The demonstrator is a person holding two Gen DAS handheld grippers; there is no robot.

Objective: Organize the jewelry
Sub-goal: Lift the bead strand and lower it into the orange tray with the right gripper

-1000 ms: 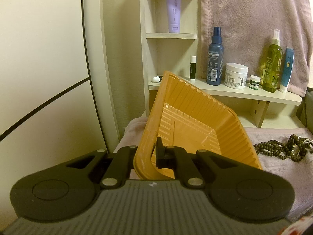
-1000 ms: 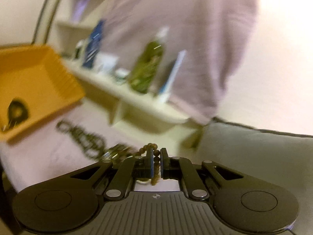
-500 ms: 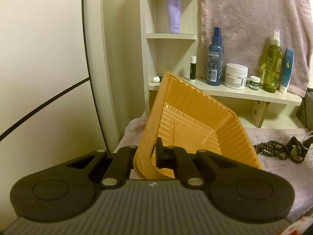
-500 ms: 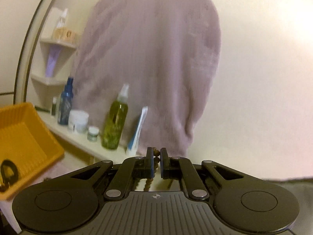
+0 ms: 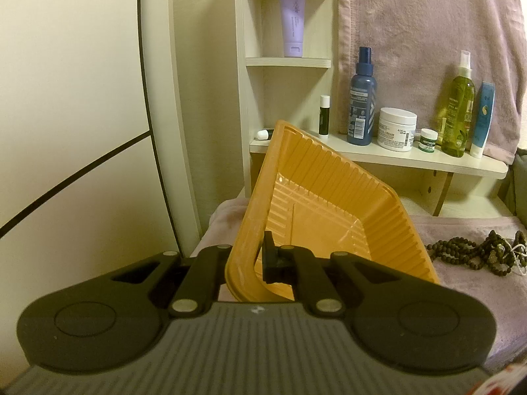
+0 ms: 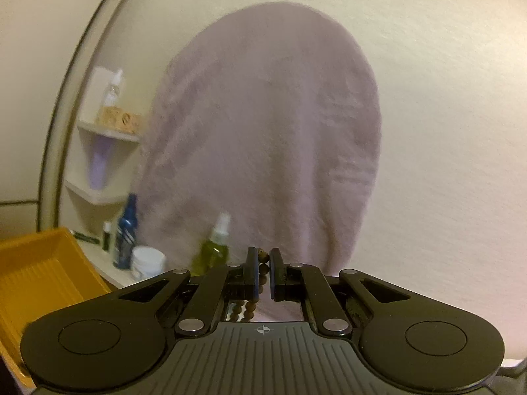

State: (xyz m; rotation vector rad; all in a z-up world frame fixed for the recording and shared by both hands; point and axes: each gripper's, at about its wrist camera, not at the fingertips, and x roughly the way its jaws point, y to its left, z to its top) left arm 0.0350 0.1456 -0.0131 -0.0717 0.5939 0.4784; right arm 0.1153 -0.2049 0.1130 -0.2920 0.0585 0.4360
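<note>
My left gripper [image 5: 255,263] is shut on the near rim of an orange ribbed plastic tray [image 5: 326,210] and holds it tilted up on its side over the pink towel-covered surface. The tray also shows at the lower left of the right wrist view [image 6: 39,283]. A pile of dark wooden bead strands [image 5: 474,256] lies on the towel to the right of the tray. My right gripper [image 6: 262,275] is shut on a brown bead strand [image 6: 262,268] that hangs down between its fingers, raised high and pointing at the hanging towel.
A white shelf [image 5: 378,158] behind the tray holds a blue spray bottle [image 5: 361,98], a white cream jar [image 5: 397,128], a green bottle [image 5: 458,112] and small tubes. A pink towel [image 6: 263,131] hangs on the wall. A white panel [image 5: 66,98] stands at the left.
My right gripper has lifted upward with the bead strand, and its view has swung from the table to the hanging towel. The left gripper and tray have stayed still.
</note>
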